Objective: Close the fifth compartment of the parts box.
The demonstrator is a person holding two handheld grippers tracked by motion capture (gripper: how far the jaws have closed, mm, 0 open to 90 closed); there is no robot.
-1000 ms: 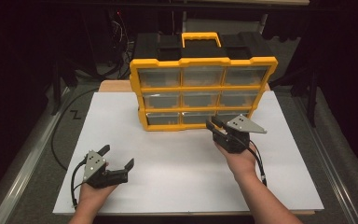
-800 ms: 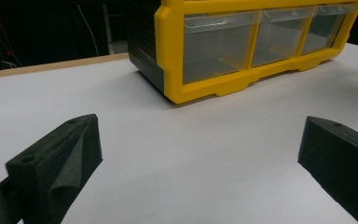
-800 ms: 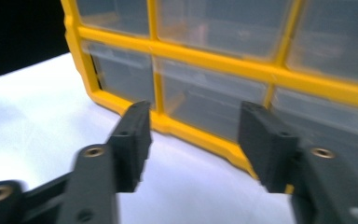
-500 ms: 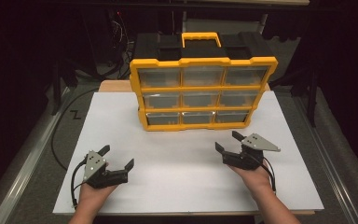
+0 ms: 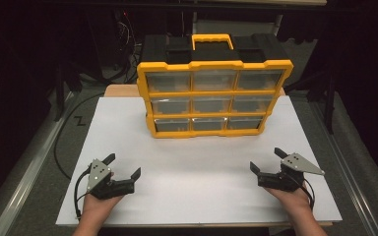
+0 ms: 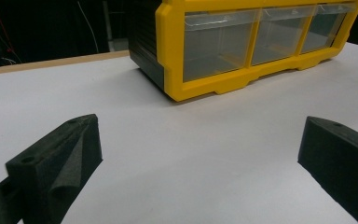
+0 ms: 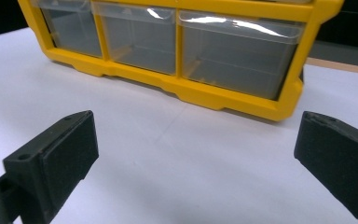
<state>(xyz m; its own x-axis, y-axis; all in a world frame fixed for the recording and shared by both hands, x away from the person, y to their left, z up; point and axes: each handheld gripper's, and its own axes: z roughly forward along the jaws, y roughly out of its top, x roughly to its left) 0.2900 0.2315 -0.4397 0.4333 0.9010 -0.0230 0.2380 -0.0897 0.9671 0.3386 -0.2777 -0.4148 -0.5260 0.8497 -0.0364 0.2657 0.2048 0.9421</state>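
Observation:
A yellow organizer (image 5: 214,98) with nine clear drawers and a black back stands upright at the far middle of the white board (image 5: 197,191). All its drawers look pushed in. My left gripper (image 5: 124,164) rests low at the near left, open, with nothing between its jaws. In the left gripper view it (image 6: 200,140) faces the organizer's (image 6: 261,42) bottom row. At the near right, well short of the organizer, my right gripper (image 5: 266,158) is open; its jaws have just been opening and hold nothing. The right gripper view (image 7: 196,140) looks at the lower drawers (image 7: 235,49).
The white board lies on a wooden tabletop (image 5: 120,90) whose edge shows behind it. A black cable (image 5: 59,147) loops off the board's left side. Dark stands and metal rails flank the table on both sides.
My right gripper has pulled back from the organizer's lower right drawer toward the near right of the board, and its jaws have spread wide. The left gripper has stayed put.

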